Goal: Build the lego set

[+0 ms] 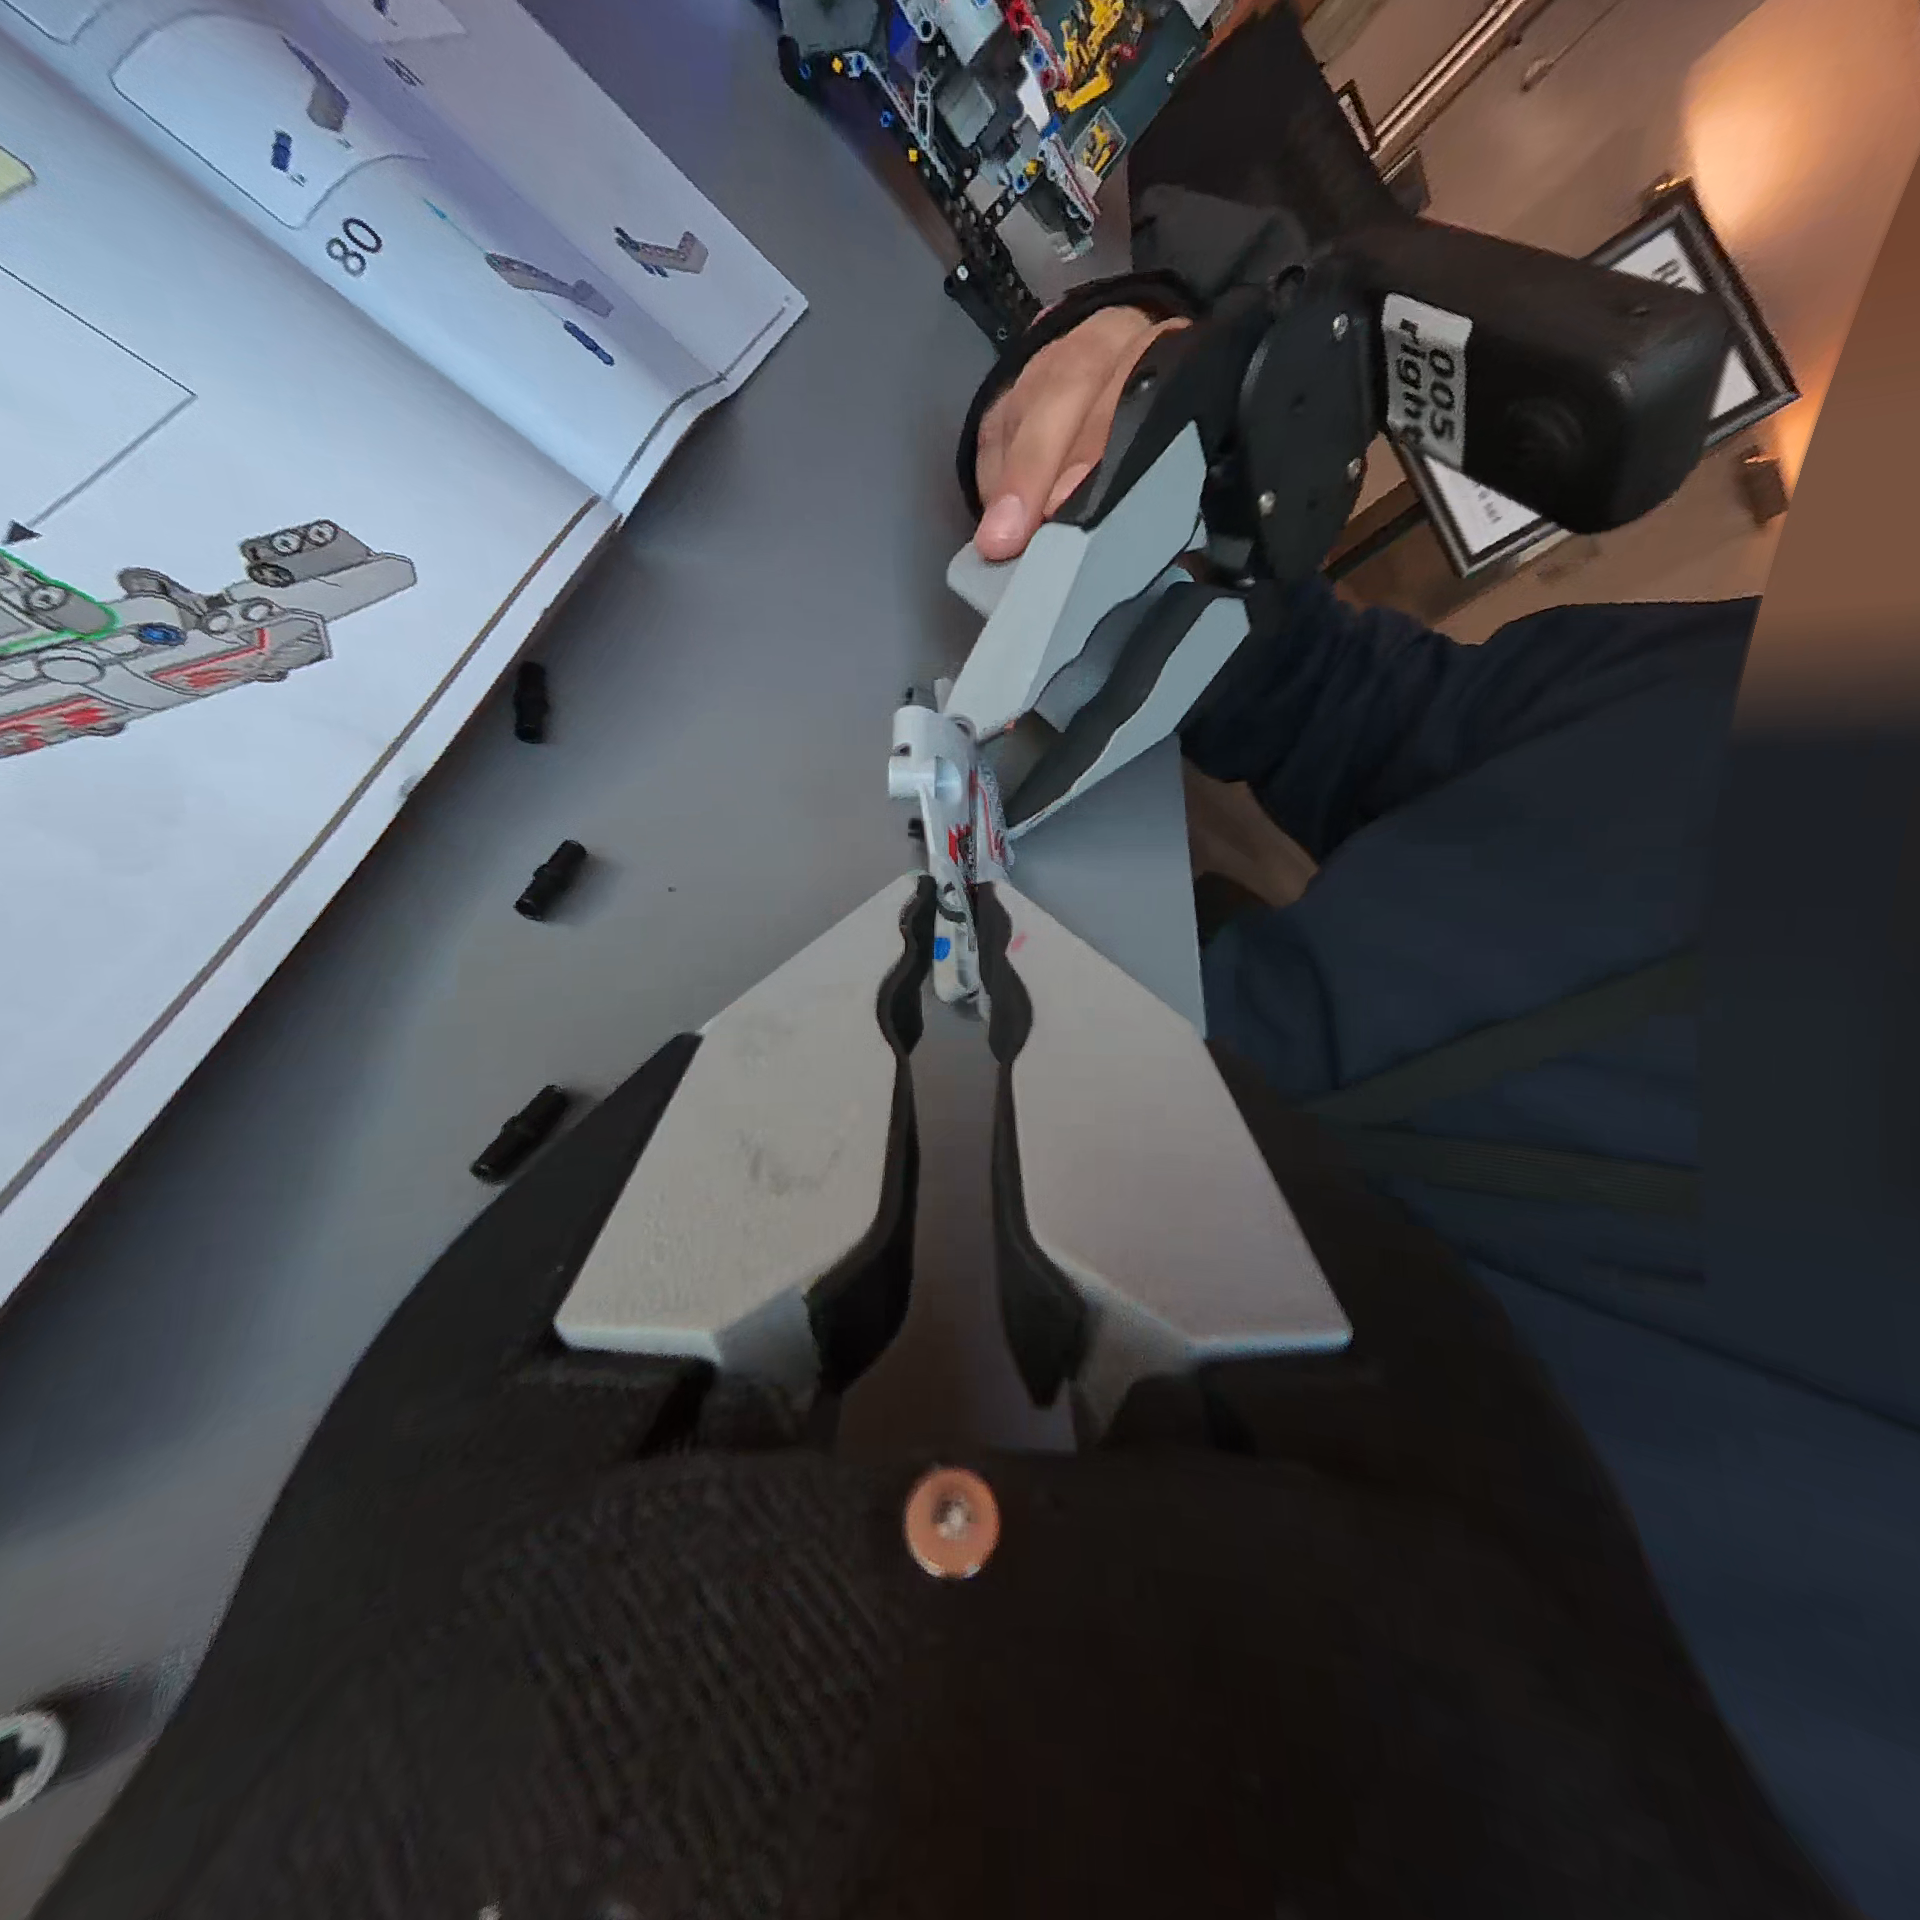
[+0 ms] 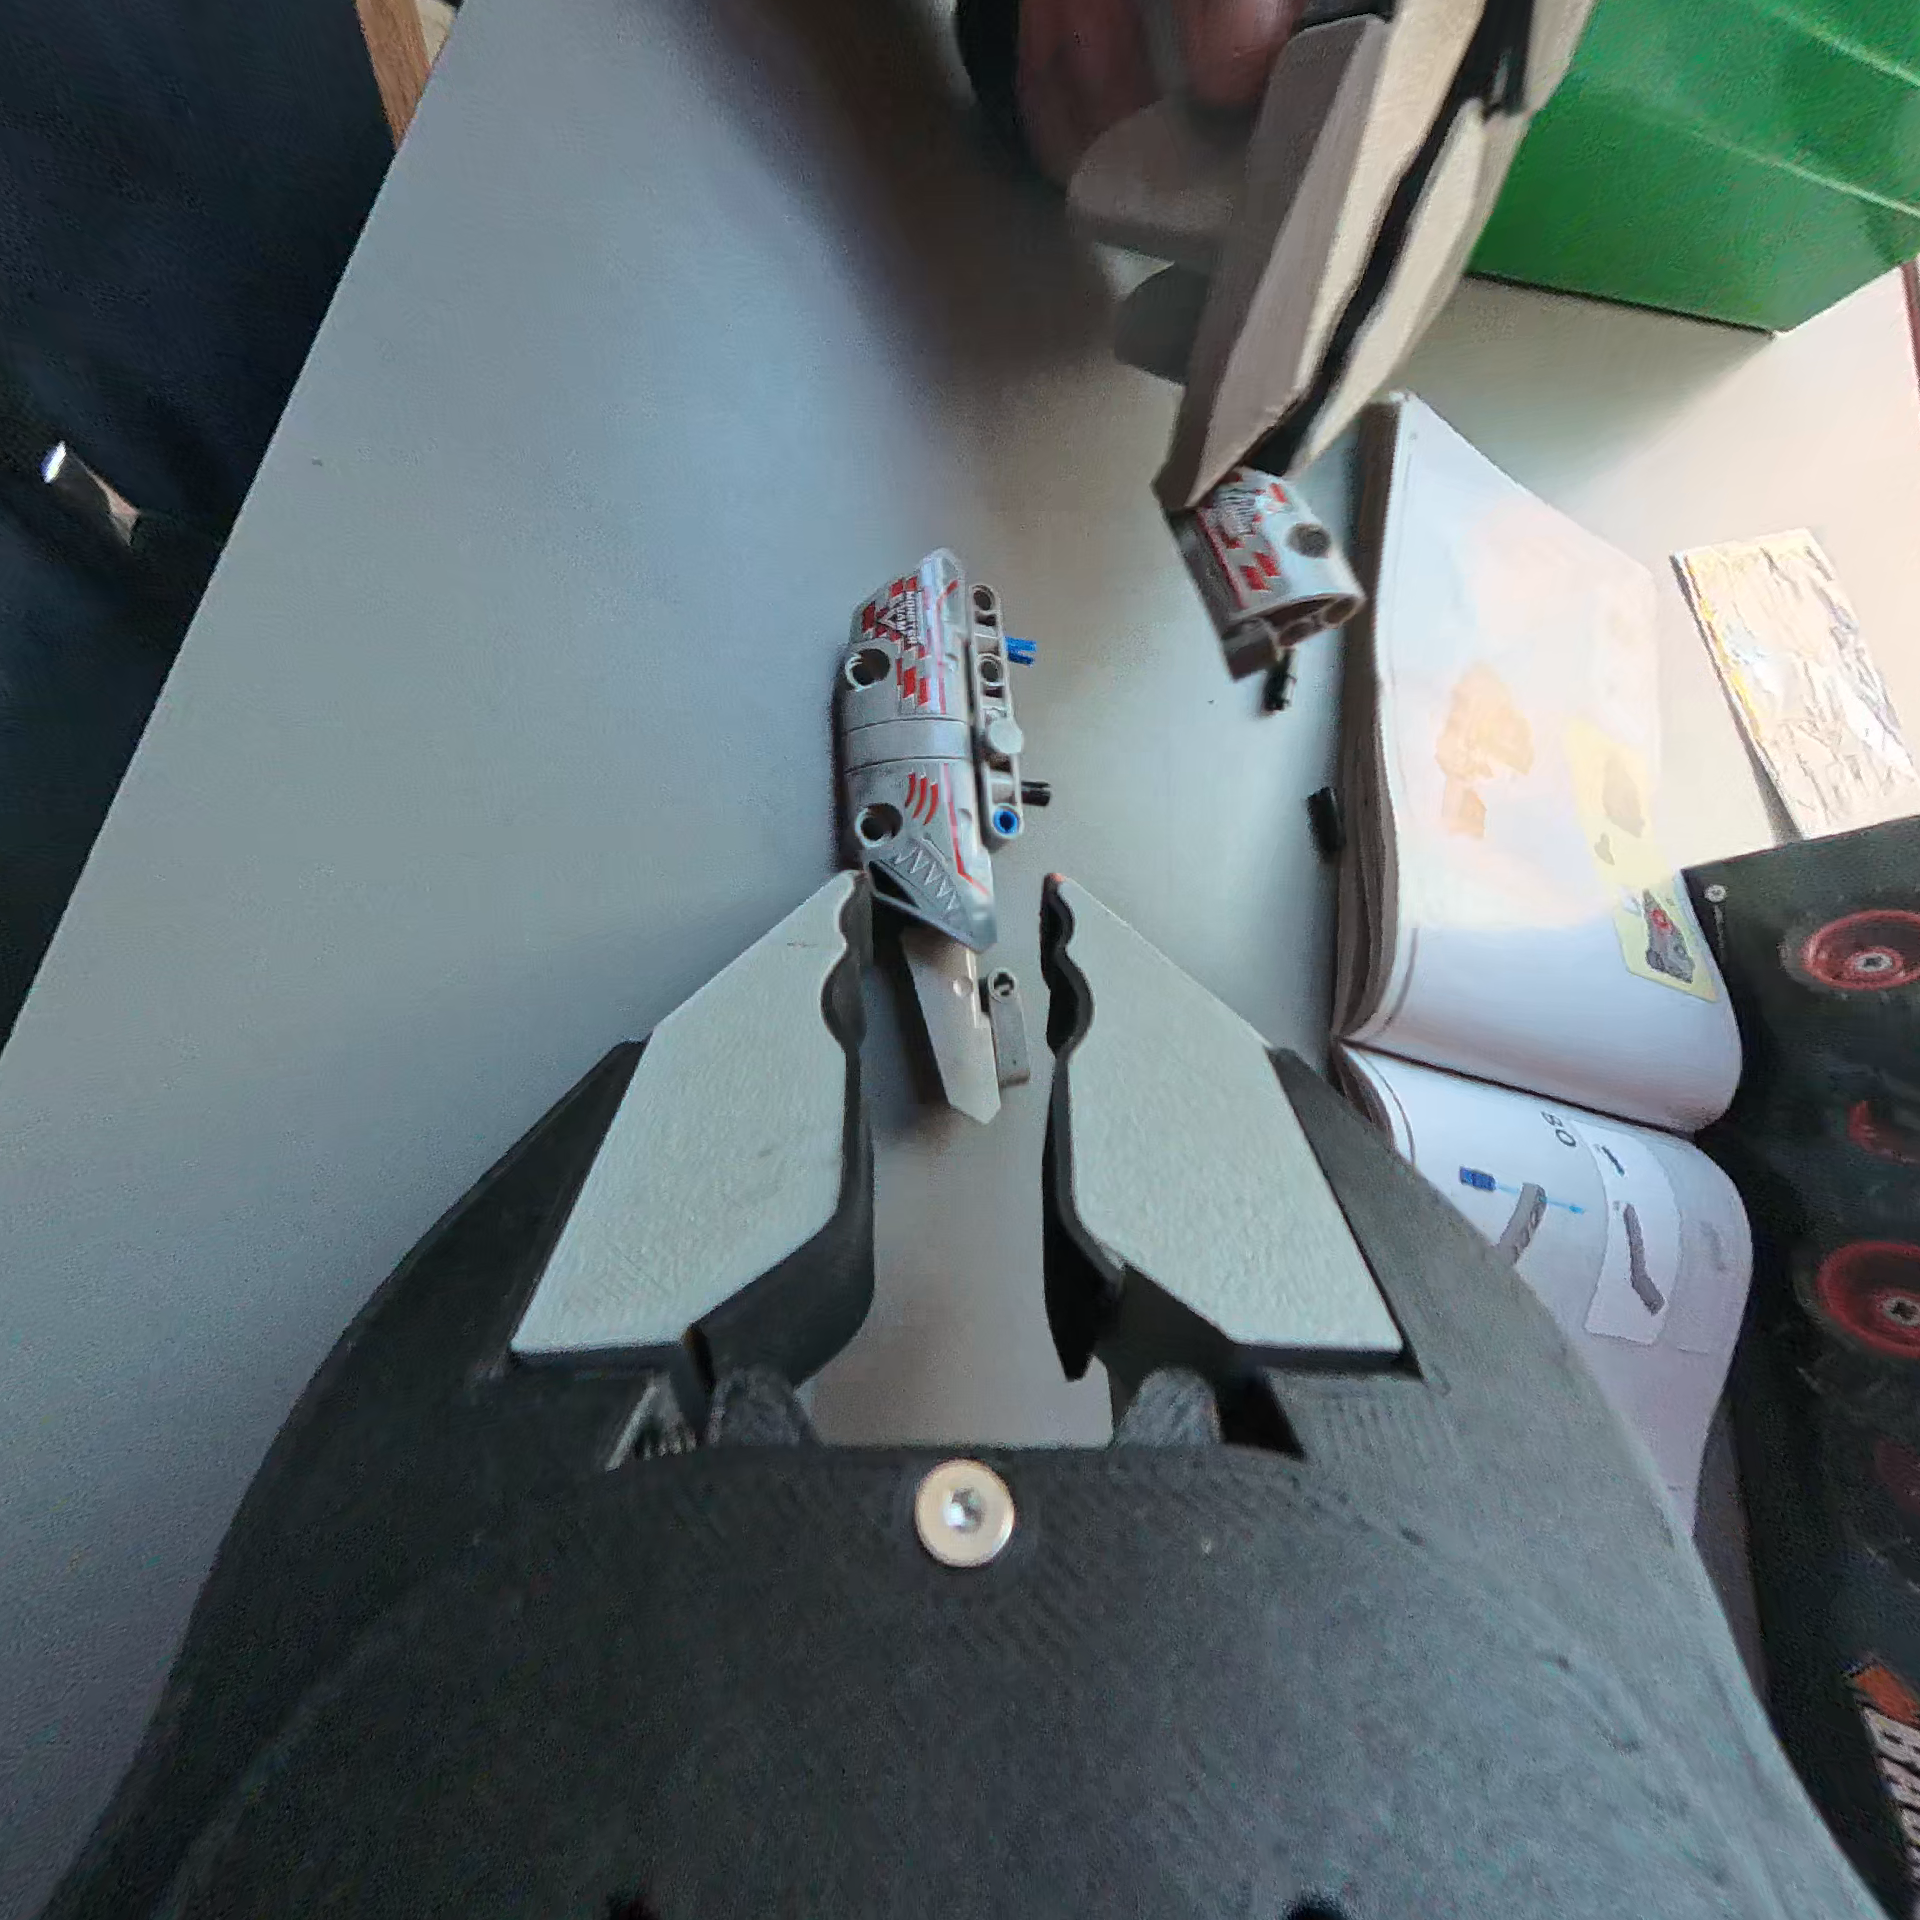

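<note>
A long grey Lego assembly point(image 2: 914, 748) with red stickers and blue and black pins lies on the grey table point(image 2: 571, 623). My right gripper point(image 2: 951, 883) is open, its fingertips on either side of the assembly's near end. My left gripper point(image 1: 951, 894) is shut on a small grey panel with red stickers point(image 2: 1268, 561) and holds it above the table, apart from the assembly and to its right in the right wrist view. In the left wrist view the right gripper point(image 1: 987, 774) shows just beyond the held panel point(image 1: 956, 956).
The open instruction booklet point(image 1: 312, 416) lies beside the work spot. Three loose black pins point(image 1: 551, 878) lie along its edge. A built Lego model point(image 1: 997, 104) stands at the back. A green box point(image 2: 1714, 156), a foil sheet point(image 2: 1797, 675) and the black set box point(image 2: 1849, 1039) lie past the booklet. One gripper's finger ends stand about 8 cm off the other's.
</note>
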Available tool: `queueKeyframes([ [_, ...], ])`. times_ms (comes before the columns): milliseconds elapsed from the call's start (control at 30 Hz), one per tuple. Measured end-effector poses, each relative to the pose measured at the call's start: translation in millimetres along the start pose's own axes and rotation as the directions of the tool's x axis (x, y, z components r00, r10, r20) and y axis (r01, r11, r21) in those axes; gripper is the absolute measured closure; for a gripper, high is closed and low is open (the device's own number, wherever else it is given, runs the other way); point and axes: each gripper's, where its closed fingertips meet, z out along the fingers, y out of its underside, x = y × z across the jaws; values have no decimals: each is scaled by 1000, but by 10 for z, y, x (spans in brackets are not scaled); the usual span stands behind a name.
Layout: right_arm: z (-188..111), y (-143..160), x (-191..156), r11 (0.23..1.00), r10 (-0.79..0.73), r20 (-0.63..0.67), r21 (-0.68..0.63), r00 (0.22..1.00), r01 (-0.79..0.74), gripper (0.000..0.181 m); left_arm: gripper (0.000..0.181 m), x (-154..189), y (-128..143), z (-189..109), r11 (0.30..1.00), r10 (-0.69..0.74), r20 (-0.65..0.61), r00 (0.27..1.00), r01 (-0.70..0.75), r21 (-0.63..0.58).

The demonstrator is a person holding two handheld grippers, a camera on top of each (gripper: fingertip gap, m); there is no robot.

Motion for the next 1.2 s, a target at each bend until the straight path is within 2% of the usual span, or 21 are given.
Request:
queueKeyframes([
  [200, -206, -191, 280, 963, 179, 11, 203, 984, -177, 153, 177, 47, 37, 95, 996, -66, -62, 996, 62, -58],
  [300, -206, -357, 431, 886, 337, 155, 282, 929, -369, 140, 177, 27, 46, 149, 994, -31, -28, 999, 28, -104],
  [367, -120, -375, 507, 848, 418, 225, 252, 880, -466, 140, 177, 48, 6, 164, 993, -1, -14, 1000, -1, -116],
  [533, 102, -307, 402, 836, 473, 353, 107, 807, -537, 153, 177, 76, 1, 174, 982, 59, 22, 998, -54, -181],
  [600, 129, -343, 356, 826, 475, 388, 112, 790, -552, 163, 177, 63, 26, 181, 976, 74, 37, 997, -65, -207],
  [700, 136, -367, 366, 804, 496, 408, 117, 767, -583, 161, 177, 52, 85, 207, 966, 91, 46, 995, -77, -246],
  [733, 126, -372, 366, 795, 504, 420, 115, 755, -595, 168, 177, 49, 94, 217, 965, 94, 46, 995, -79, -250],
  [900, 104, -334, 355, 763, 554, 441, 72, 707, -642, 171, 175, 2, 77, 189, 973, 77, 83, 994, -57, -222],
  [933, 89, -337, 358, 744, 569, 455, 71, 685, -665, 171, 167, -4, 91, 151, 977, 63, 98, 993, -41, -211],
  [1067, 50, -305, 433, 644, 638, 497, 73, 588, -761, 171, 156, 38, 345, 46, 974, 33, 136, 990, -2, -227],
  [1200, 46, -270, 449, 640, 641, 491, 81, 589, -764, 171, 149, 177, 509, 150, 967, -7, 98, 995, 31, -251],
])
